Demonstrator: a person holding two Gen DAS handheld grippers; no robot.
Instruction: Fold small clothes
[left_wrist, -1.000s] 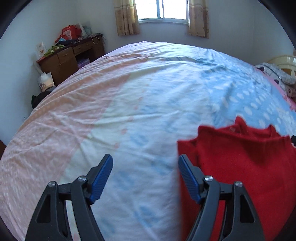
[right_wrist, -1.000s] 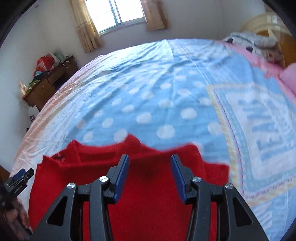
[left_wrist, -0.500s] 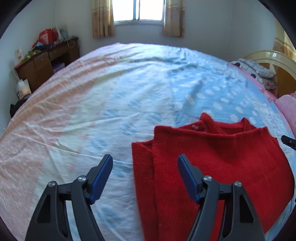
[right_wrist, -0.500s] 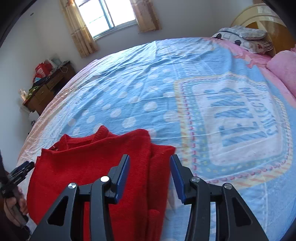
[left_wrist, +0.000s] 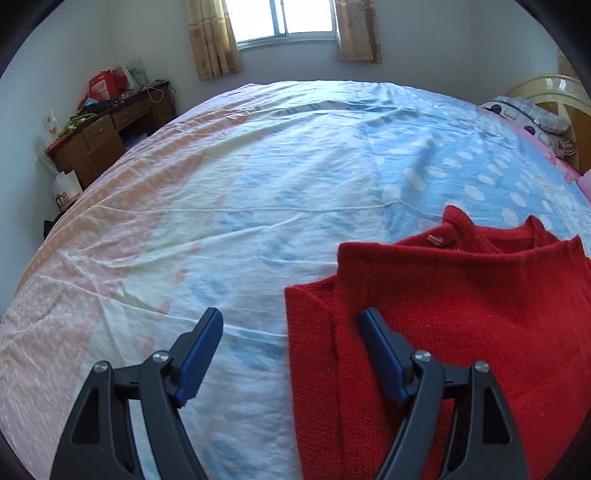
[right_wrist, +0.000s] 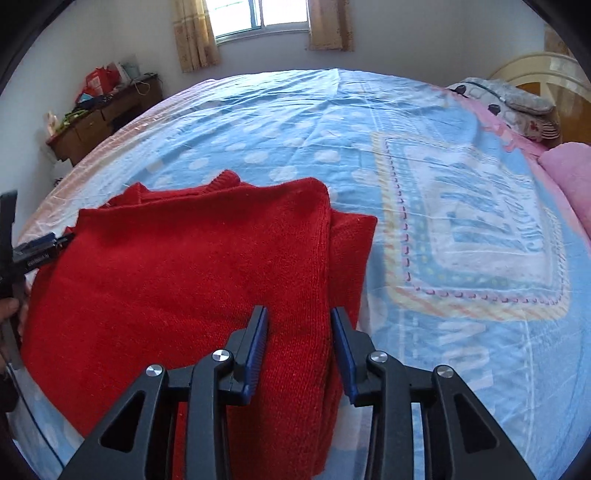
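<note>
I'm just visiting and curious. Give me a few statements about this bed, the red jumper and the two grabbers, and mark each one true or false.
1. The red jumper lies on the bed sheet. True.
2. The sheet is plain white. False: it is pink and blue with white dots.
3. A wooden desk stands by the wall beyond the bed. True.
4. The left gripper is clamped shut on the jumper. False: its jaws stand wide apart.
5. The right gripper has jumper fabric between its jaws. True.

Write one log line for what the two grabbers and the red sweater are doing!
red sweater: partly folded on bed | right gripper: closing over its right folded edge | left gripper: opening at left edge
</note>
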